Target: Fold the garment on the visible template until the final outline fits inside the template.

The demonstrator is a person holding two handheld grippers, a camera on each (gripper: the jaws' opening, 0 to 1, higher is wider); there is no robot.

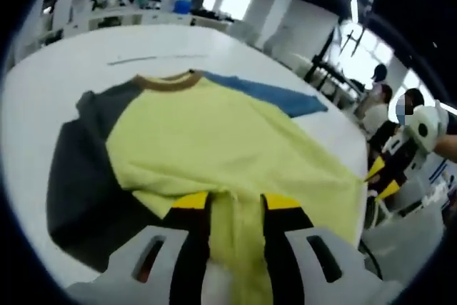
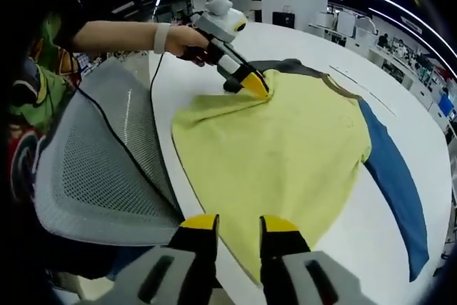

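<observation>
A yellow shirt (image 1: pixel 214 133) with a brown collar (image 1: pixel 171 81), a dark grey sleeve (image 1: pixel 78 176) and a blue sleeve (image 1: pixel 278 94) lies spread on the white table (image 1: pixel 43 83). My left gripper (image 1: pixel 235 201) is shut on a pinch of the yellow hem, which runs down between its jaws. In the right gripper view the shirt (image 2: pixel 278 155) lies ahead, and my right gripper (image 2: pixel 239 223) is shut on its near corner. The left gripper (image 2: pixel 257 87), held by a hand, pinches the hem at the far edge. The right gripper (image 1: pixel 378 180) grips the hem at the right.
A thin line (image 1: pixel 153 57) is marked on the table beyond the collar. A grey mesh chair (image 2: pixel 93 155) stands against the table's edge at the left of the right gripper view. A cable (image 2: pixel 136 148) trails across it. People (image 1: pixel 382 101) stand beyond the table.
</observation>
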